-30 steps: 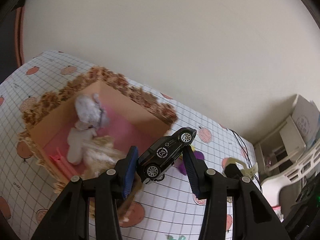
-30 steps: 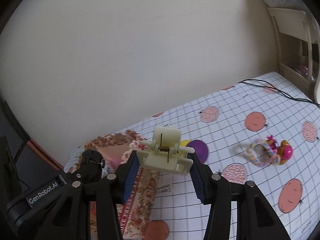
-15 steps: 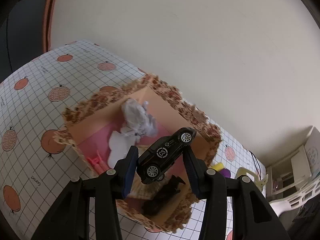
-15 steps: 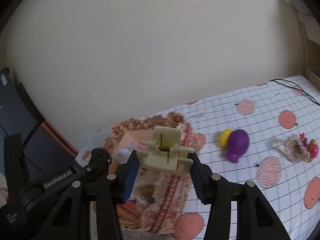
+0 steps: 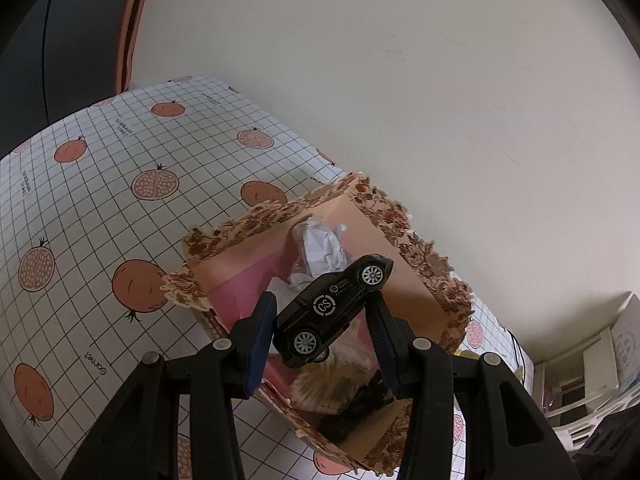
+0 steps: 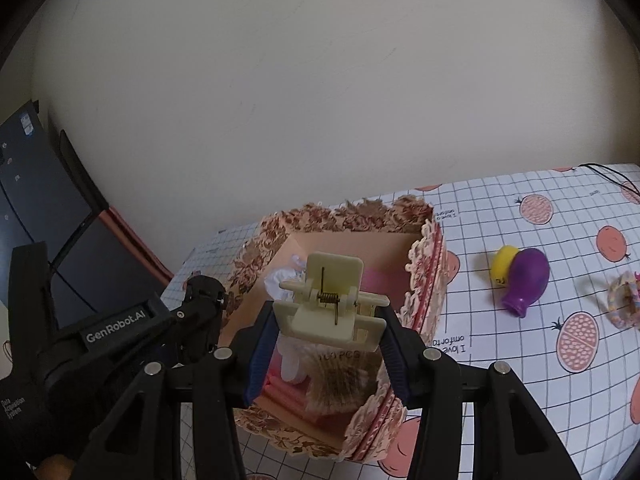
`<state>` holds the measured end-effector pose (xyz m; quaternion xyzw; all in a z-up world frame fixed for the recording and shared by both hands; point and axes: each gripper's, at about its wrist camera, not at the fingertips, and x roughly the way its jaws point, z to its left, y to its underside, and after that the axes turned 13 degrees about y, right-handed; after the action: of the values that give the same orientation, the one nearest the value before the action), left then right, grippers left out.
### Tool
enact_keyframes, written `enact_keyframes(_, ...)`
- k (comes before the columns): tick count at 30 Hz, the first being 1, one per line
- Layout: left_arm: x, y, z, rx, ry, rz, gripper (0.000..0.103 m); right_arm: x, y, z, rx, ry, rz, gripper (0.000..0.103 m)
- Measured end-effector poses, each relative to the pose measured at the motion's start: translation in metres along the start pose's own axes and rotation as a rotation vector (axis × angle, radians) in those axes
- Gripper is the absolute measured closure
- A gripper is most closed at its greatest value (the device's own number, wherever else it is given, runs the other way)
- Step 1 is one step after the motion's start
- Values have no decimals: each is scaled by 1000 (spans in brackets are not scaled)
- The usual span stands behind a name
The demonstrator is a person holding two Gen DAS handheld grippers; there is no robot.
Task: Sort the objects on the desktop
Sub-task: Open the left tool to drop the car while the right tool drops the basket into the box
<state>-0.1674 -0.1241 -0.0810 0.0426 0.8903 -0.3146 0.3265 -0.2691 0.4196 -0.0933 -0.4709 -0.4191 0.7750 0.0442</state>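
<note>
My left gripper (image 5: 322,320) is shut on a black toy car (image 5: 332,308) and holds it tilted above the floral cardboard box (image 5: 416,240). My right gripper (image 6: 328,332) is shut on a cream plastic clip (image 6: 330,300) and holds it above the same box (image 6: 424,280). The box holds crumpled white paper (image 5: 320,248), a pack of cotton swabs (image 6: 340,380) and pink items. The left gripper's body (image 6: 116,332) shows at the left of the right wrist view.
A purple and yellow eggplant toy (image 6: 520,280) and a beaded ring (image 6: 622,300) lie on the pomegranate-print tablecloth (image 5: 100,200) right of the box. The wall is close behind. A white shelf (image 5: 592,360) stands at the right. A dark computer case (image 6: 24,200) stands at the left.
Both grippers have moved over the box, each still holding its object. The box now sits directly beneath them and looks larger in both views.
</note>
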Motion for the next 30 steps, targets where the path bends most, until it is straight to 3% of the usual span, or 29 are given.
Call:
enact_keyframes(22, 8, 4, 3, -16, -9, 30, 55, 12, 4, 1, 0, 27, 30, 49)
enact_keyframes(25, 9, 4, 2, -12, -12, 31, 55, 14, 4, 0, -1, 24, 36, 41)
enact_keyframes(30, 10, 5, 2, -13, -17, 36, 55, 14, 3, 0, 1, 31, 32, 41)
